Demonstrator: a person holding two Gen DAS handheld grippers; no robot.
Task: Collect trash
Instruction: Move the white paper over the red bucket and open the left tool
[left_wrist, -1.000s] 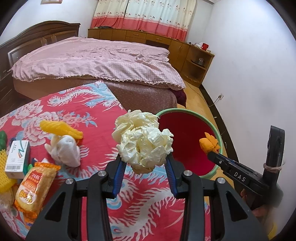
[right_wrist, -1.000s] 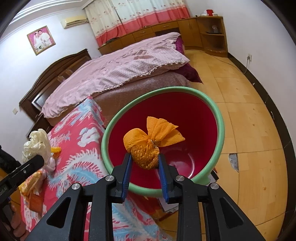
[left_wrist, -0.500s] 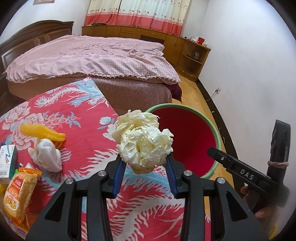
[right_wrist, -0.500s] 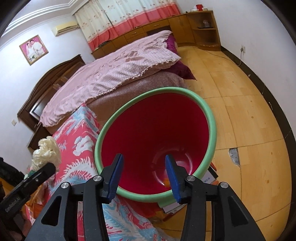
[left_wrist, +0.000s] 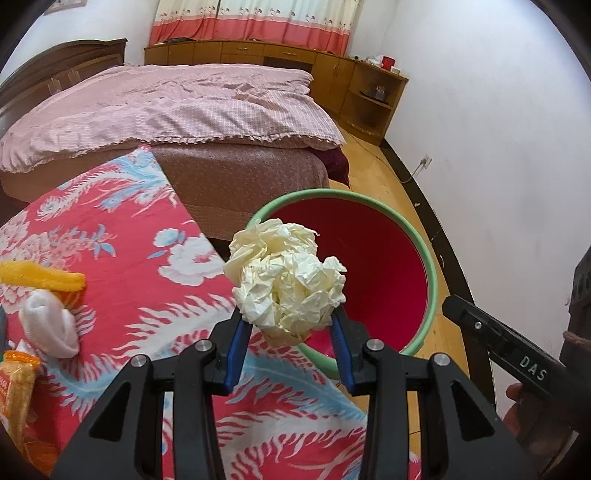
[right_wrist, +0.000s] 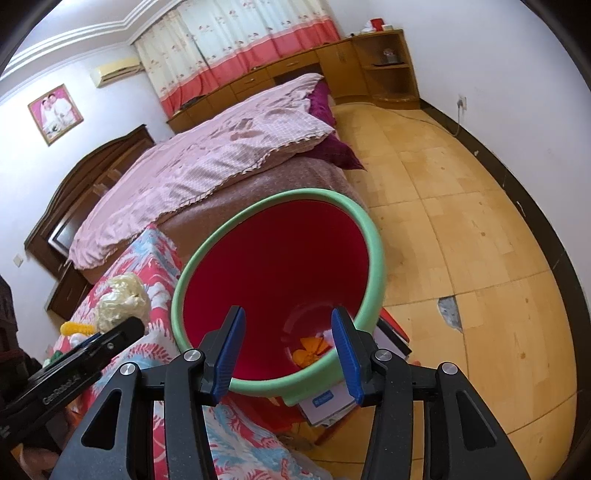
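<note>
While the left gripper (left_wrist: 288, 328) pinches crumpled paper (left_wrist: 286, 280) (right gripper (right_wrist: 288, 347) spread): orange wad (right_wrist: 308, 349) inside red bin (right_wrist: 280, 266).

One red bin (right_wrist: 280, 273), one paper wad (left_wrist: 286, 286), one white sock (left_wrist: 50, 325), two grippers

Ahead of me a bed (left_wrist: 177, 110) lies under a pink checked quilt (right_wrist: 207, 162), its dark wooden headboard (right_wrist: 92, 177) against the wall and a maroon pillow (right_wrist: 334, 147) at the quilt's edge. Red-and-cream curtains (left_wrist: 255, 22) hang above a low wooden cabinet (left_wrist: 236, 55) that ends in a corner shelf (right_wrist: 388, 66). A framed photo (right_wrist: 55, 112) hangs below an air conditioner (right_wrist: 116, 70). The wooden floor (right_wrist: 461, 229) has a chipped patch (right_wrist: 448, 312).
</note>
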